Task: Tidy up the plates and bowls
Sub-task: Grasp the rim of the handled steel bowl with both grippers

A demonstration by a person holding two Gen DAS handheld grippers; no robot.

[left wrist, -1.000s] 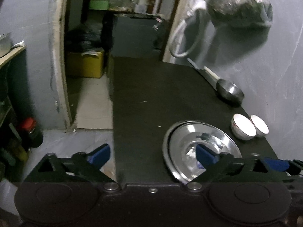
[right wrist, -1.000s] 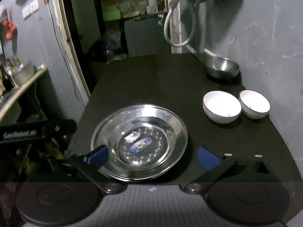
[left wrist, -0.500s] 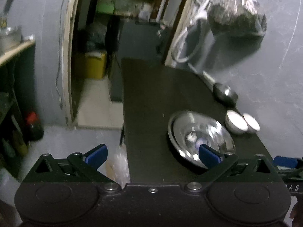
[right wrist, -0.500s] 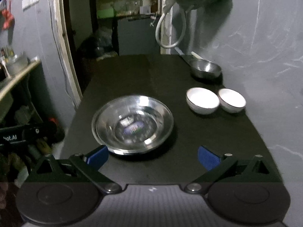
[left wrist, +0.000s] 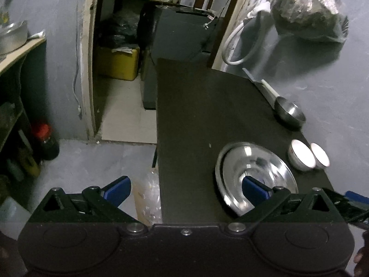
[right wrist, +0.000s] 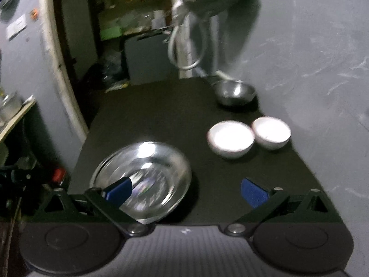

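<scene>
Swung rightward, our right gripper [right wrist: 185, 190], wide open, empty: plate [right wrist: 140, 180] under left finger, bowls [right wrist: 230, 138] ahead; left gripper [left wrist: 184, 189] likewise open.

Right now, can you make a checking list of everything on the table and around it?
Surface: black table, dark top.
Job's things: steel plate near front; two white bowls side by side; steel bowl further back.
Clutter: nothing seen on the table.
Grippers: left gripper and right gripper open, holding nothing.
Cables: white hose looped on the wall.
Surroundings: hanging bag, yellow box, red-capped bottle.
</scene>
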